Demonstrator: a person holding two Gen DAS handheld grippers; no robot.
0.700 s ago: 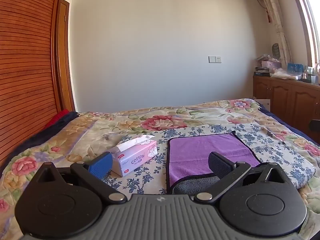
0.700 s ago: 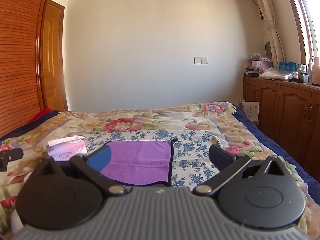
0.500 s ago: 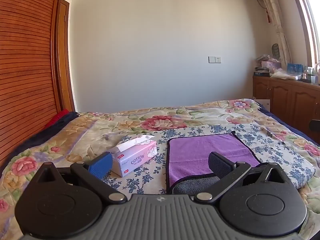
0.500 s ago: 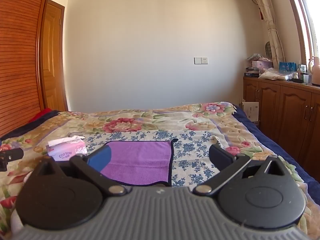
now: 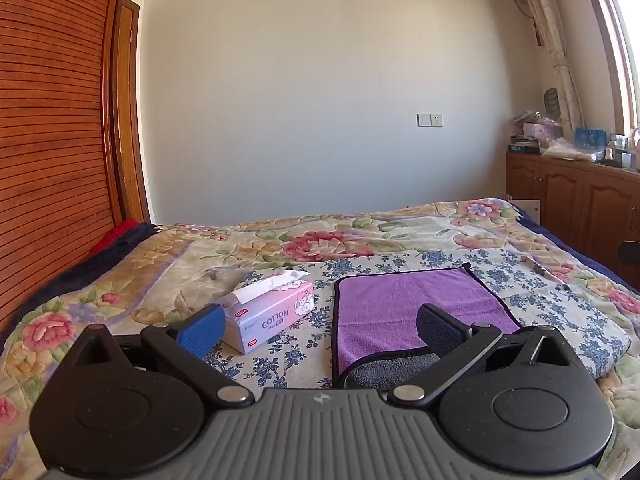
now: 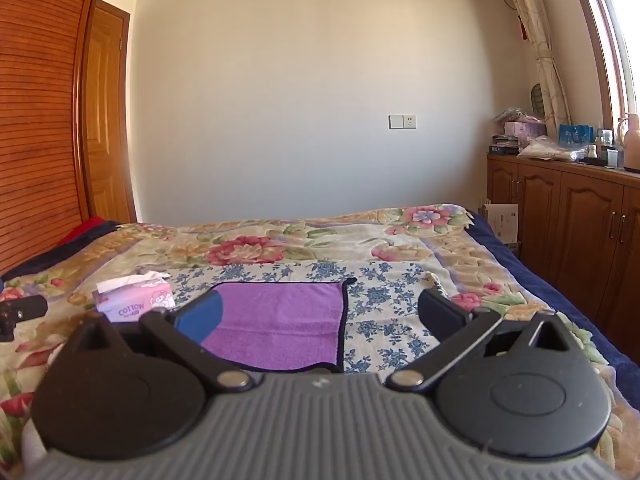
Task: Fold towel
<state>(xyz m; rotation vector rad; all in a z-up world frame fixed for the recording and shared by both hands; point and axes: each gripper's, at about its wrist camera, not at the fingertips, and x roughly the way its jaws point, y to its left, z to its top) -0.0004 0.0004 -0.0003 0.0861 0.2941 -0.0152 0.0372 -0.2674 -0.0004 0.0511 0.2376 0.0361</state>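
Observation:
A purple towel (image 5: pixel 404 304) with a dark border lies flat on the floral bedspread; its near edge is turned up and shows a grey underside. It also shows in the right wrist view (image 6: pixel 280 320). My left gripper (image 5: pixel 318 328) is open and empty, hovering just before the towel's near left corner. My right gripper (image 6: pixel 320 316) is open and empty, above the towel's near right part. The left gripper's tip shows at the left edge of the right wrist view (image 6: pixel 20 312).
A pink tissue box (image 5: pixel 268 314) sits left of the towel, also in the right wrist view (image 6: pixel 134 300). The bed (image 5: pixel 160 264) has a wooden wardrobe on its left and wooden cabinets (image 6: pixel 580 216) on its right.

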